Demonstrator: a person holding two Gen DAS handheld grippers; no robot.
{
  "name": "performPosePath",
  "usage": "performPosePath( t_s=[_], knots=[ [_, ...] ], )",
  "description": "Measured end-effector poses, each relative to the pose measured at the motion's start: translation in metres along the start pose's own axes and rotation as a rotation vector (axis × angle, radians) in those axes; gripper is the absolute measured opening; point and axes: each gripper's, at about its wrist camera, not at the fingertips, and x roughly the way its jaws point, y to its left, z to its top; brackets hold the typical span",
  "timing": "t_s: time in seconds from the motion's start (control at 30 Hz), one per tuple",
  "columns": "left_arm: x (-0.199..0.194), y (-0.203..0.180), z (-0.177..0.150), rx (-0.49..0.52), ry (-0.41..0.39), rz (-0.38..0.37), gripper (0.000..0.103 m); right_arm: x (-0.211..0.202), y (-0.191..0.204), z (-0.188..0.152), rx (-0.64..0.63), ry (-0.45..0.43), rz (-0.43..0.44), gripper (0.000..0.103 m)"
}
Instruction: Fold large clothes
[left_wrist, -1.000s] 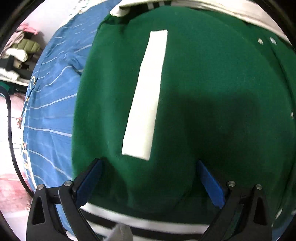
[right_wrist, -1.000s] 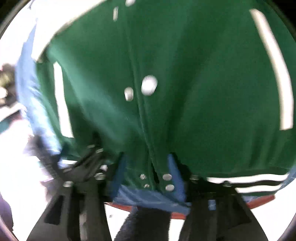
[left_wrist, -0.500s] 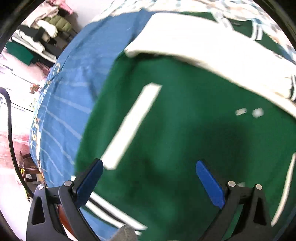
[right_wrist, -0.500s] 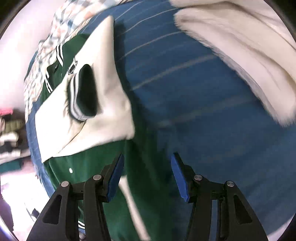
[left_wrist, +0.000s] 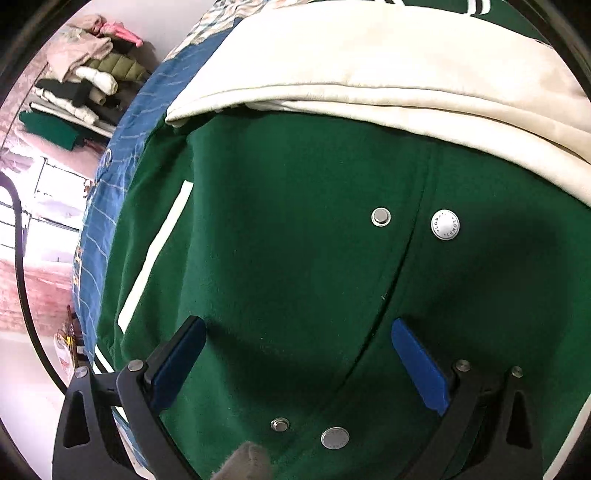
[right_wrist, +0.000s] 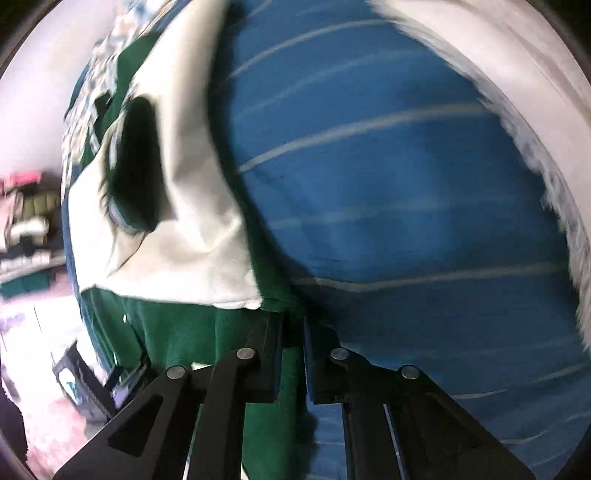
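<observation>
A green varsity jacket (left_wrist: 295, 240) with cream sleeves (left_wrist: 369, 74) and metal snap buttons (left_wrist: 445, 224) lies on a blue striped bedspread (left_wrist: 110, 177). My left gripper (left_wrist: 295, 354) is open and empty, hovering over the jacket's snap front. In the right wrist view my right gripper (right_wrist: 291, 332) is shut on the jacket's green side edge (right_wrist: 184, 332), below a cream sleeve (right_wrist: 177, 221) folded across the body with its dark cuff (right_wrist: 136, 166).
The blue striped bedspread (right_wrist: 388, 184) fills the right of the right wrist view, with a white fluffy cloth (right_wrist: 535, 110) at its far right. A shelf of stacked folded clothes (left_wrist: 81, 77) stands by the wall at the left. A black cable (left_wrist: 22, 280) hangs there.
My right gripper has closed on the jacket's side edge; half a second ago it was open. My left gripper has shifted from the white pocket stripe to over the snap front.
</observation>
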Motion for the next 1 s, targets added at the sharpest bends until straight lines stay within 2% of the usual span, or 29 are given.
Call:
performPosePath(
  t_s=[0.13, 0.23, 0.33, 0.4, 0.43, 0.5, 0.53, 0.57, 0.63, 0.67, 0.73, 0.8, 0.83, 0.87, 0.93, 1.0],
  knots=[
    [0.000, -0.008, 0.005, -0.012, -0.021, 0.030, 0.103, 0.001, 0.012, 0.008, -0.086, 0.026, 0.003, 0.020],
    [-0.006, -0.020, 0.002, -0.015, -0.036, 0.074, 0.103, 0.028, 0.024, 0.012, -0.132, 0.015, -0.066, 0.010],
    [-0.008, -0.020, 0.001, -0.019, -0.038, 0.089, 0.103, 0.025, 0.030, 0.010, -0.120, 0.019, -0.125, 0.010],
    [-0.009, -0.015, 0.002, -0.039, -0.028, 0.070, 0.103, 0.020, 0.035, 0.012, -0.107, 0.068, -0.119, 0.017],
    [-0.009, -0.009, 0.001, -0.064, -0.019, 0.044, 0.103, 0.010, 0.040, 0.012, -0.091, 0.067, -0.093, 0.023],
    [-0.008, -0.003, 0.002, -0.095, -0.006, 0.017, 0.103, -0.017, 0.042, 0.015, -0.085, 0.049, -0.018, 0.028],
    [-0.008, 0.001, 0.001, -0.119, -0.001, 0.005, 0.103, -0.030, 0.053, 0.019, -0.102, 0.000, 0.039, 0.043],
    [-0.008, 0.005, 0.000, -0.141, 0.001, 0.002, 0.103, -0.039, 0.066, 0.024, -0.131, -0.044, 0.078, 0.052],
    [-0.007, 0.008, -0.002, -0.161, 0.002, 0.015, 0.103, -0.044, 0.085, 0.036, -0.169, -0.093, 0.120, 0.061],
    [-0.007, 0.010, -0.003, -0.170, 0.002, 0.016, 0.103, -0.039, 0.097, 0.048, -0.189, -0.100, 0.140, 0.065],
    [-0.007, 0.010, -0.006, -0.172, 0.000, 0.024, 0.103, -0.017, 0.108, 0.068, -0.185, -0.078, 0.106, 0.065],
    [-0.007, 0.009, -0.008, -0.162, -0.009, 0.031, 0.103, 0.013, 0.106, 0.088, -0.142, -0.005, 0.077, 0.065],
    [-0.006, 0.010, -0.007, -0.159, -0.015, 0.032, 0.103, 0.022, 0.104, 0.092, -0.132, 0.022, 0.082, 0.064],
    [-0.006, 0.009, -0.008, -0.159, -0.021, 0.030, 0.103, 0.028, 0.104, 0.097, -0.124, 0.034, 0.098, 0.049],
    [-0.007, 0.007, -0.011, -0.164, -0.024, 0.022, 0.103, 0.023, 0.107, 0.097, -0.143, -0.010, 0.076, 0.008],
    [-0.007, 0.006, -0.013, -0.179, -0.027, 0.003, 0.103, 0.004, 0.116, 0.096, -0.176, -0.081, 0.022, 0.007]
  ],
)
